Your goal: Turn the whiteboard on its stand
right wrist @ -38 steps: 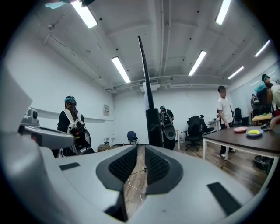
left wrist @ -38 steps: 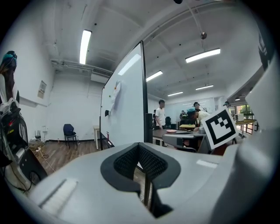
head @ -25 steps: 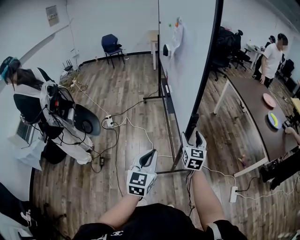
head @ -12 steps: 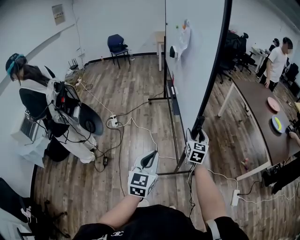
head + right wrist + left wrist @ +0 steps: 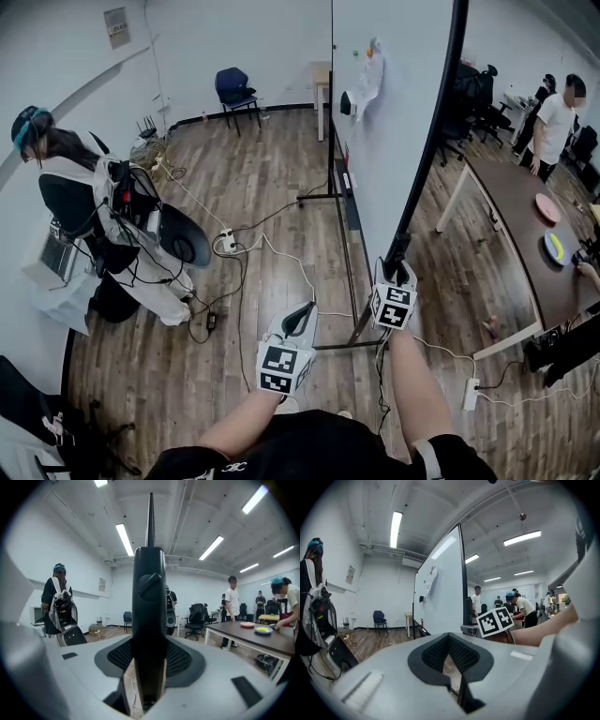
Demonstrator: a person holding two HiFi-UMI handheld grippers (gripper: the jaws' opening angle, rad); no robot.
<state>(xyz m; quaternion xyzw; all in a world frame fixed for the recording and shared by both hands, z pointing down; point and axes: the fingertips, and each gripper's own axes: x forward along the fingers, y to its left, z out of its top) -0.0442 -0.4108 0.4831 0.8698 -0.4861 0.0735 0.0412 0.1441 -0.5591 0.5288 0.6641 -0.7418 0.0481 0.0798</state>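
Right tongs [image 5: 397, 274], just closing, pinch whiteboard edge [image 5: 149, 602]: grip seen only in right gripper view. Left tongs [image 5: 449, 637] pressed together, empty.

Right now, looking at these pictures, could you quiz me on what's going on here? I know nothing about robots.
1. True or false: the left gripper holds nothing.
2. Pick one: the chair by the far wall is A red, B blue, C green.
3. Which gripper has the black edge of the whiteboard between its fingers?

Key
1. True. It hangs in the air, apart from the board.
2. B.
3. The right gripper. Its fingers have just been closing on that edge.
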